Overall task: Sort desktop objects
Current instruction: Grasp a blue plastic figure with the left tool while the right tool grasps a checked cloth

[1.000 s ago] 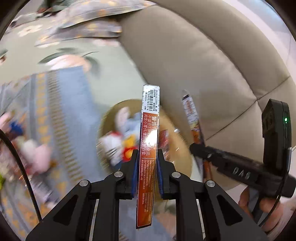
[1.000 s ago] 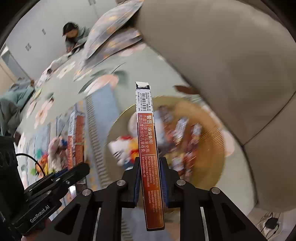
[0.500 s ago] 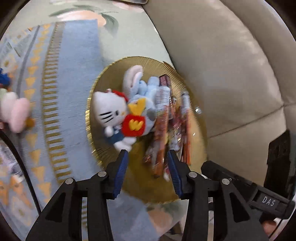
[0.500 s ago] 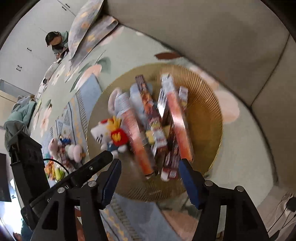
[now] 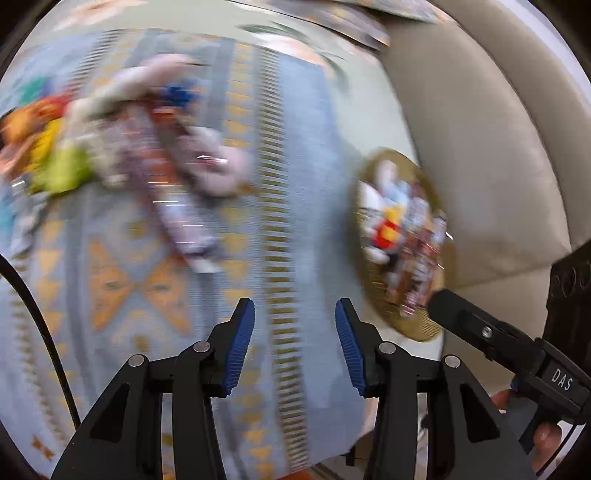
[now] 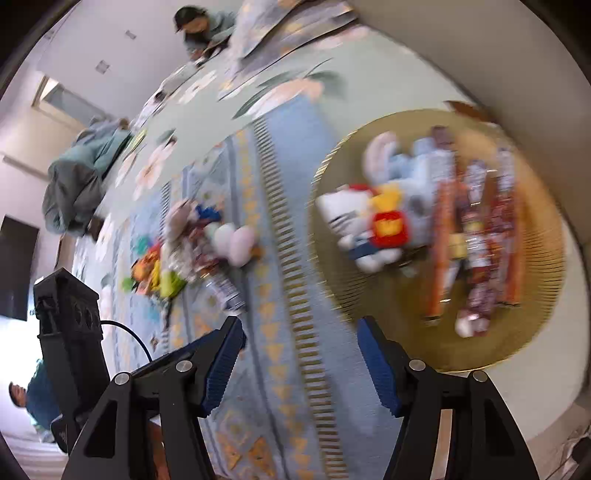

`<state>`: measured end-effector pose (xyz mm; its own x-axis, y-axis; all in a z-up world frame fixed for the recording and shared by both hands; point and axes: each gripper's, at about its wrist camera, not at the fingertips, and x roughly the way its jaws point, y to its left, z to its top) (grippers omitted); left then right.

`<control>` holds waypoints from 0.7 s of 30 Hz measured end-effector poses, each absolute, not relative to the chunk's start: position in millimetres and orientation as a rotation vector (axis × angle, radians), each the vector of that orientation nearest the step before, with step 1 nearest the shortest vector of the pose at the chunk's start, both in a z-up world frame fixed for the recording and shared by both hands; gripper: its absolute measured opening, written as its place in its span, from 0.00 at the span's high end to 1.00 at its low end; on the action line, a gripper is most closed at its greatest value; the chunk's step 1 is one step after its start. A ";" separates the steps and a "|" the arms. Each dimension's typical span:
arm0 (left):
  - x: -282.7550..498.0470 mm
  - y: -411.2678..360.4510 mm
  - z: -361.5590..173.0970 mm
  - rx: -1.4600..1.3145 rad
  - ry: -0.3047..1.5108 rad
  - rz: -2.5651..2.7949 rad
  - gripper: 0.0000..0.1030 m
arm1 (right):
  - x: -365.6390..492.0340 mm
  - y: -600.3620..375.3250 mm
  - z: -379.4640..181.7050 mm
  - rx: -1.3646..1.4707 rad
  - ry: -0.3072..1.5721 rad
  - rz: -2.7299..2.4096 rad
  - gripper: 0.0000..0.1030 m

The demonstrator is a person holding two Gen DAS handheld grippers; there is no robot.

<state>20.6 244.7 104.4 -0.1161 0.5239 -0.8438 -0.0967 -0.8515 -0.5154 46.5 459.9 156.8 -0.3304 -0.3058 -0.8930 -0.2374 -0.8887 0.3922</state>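
A round gold woven tray [image 6: 532,332] lies on the floor by the sofa. It holds a white cat plush [image 6: 354,225], a blue rabbit plush [image 6: 417,170] and several long orange snack packs [image 6: 443,251]. The tray also shows in the left wrist view [image 5: 428,325]. My right gripper [image 6: 301,332] is open and empty, above the rug left of the tray. My left gripper [image 5: 295,314] is open and empty over the blue rug. A blurred pile of toys and snack packs [image 5: 147,158] lies on the rug, also seen in the right wrist view [image 6: 192,251].
A beige sofa [image 5: 480,147] stands to the right of the tray. The blue patterned rug [image 5: 288,184] lies over a pale floral mat [image 6: 288,62]. A person [image 6: 203,26] sits far back, and another lies on the floor [image 6: 81,177].
Both grippers released their long snack packs into the tray and opened. Both then swung left, away from the tray, toward the pile on the rug.
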 end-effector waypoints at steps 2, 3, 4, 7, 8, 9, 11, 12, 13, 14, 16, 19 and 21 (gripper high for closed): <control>20.0 214.6 106.0 -1.764 -0.467 2.098 0.58 | 43.2 441.8 153.5 1.788 -0.702 -2.402 0.39; 19.6 206.7 107.0 -1.767 -0.457 2.129 0.58 | 41.4 433.9 151.7 1.784 -0.690 -2.395 0.39; 19.2 193.8 109.1 -1.769 -0.447 2.166 0.58 | 39.6 426.1 149.5 1.785 -0.679 -2.388 0.39; 11.7 162.6 105.9 -1.783 -0.457 2.246 0.58 | 32.0 399.9 140.2 1.797 -0.665 -2.356 0.39; 9.5 149.2 104.1 -1.794 -0.469 2.276 0.58 | 30.3 393.7 138.1 1.803 -0.667 -2.346 0.39; 7.0 135.4 101.5 -1.802 -0.487 2.305 0.58 | 28.1 386.3 136.0 1.808 -0.669 -2.335 0.39; 3.1 114.0 95.5 -1.812 -0.495 2.353 0.58 | 24.3 371.1 131.3 1.817 -0.659 -2.312 0.39; -0.9 108.8 88.3 -1.820 -0.486 2.375 0.58 | 23.2 363.5 129.2 1.823 -0.651 -2.304 0.39; -5.6 99.8 81.6 -1.824 -0.482 2.390 0.58 | 22.4 357.0 127.1 1.828 -0.644 -2.299 0.39; -9.4 92.4 76.2 -1.816 -0.487 2.404 0.58 | 22.0 351.1 124.8 1.834 -0.639 -2.292 0.39; -19.0 78.0 65.8 -1.807 -0.499 2.445 0.58 | 21.2 341.9 120.4 1.837 -0.651 -2.287 0.39; -30.6 57.2 54.9 -1.785 -0.639 2.490 0.57 | 18.5 332.6 111.8 1.871 -0.679 -2.274 0.39; -36.6 47.2 47.7 -1.782 -0.770 2.460 0.57 | 16.1 327.5 107.0 1.901 -0.699 -2.265 0.39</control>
<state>-36.6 47.2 47.7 -0.3529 0.2858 -0.8910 0.2731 -0.8793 -0.3902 16.1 327.5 107.0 -0.2142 -0.3637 -0.9065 -0.2106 -0.8891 0.4065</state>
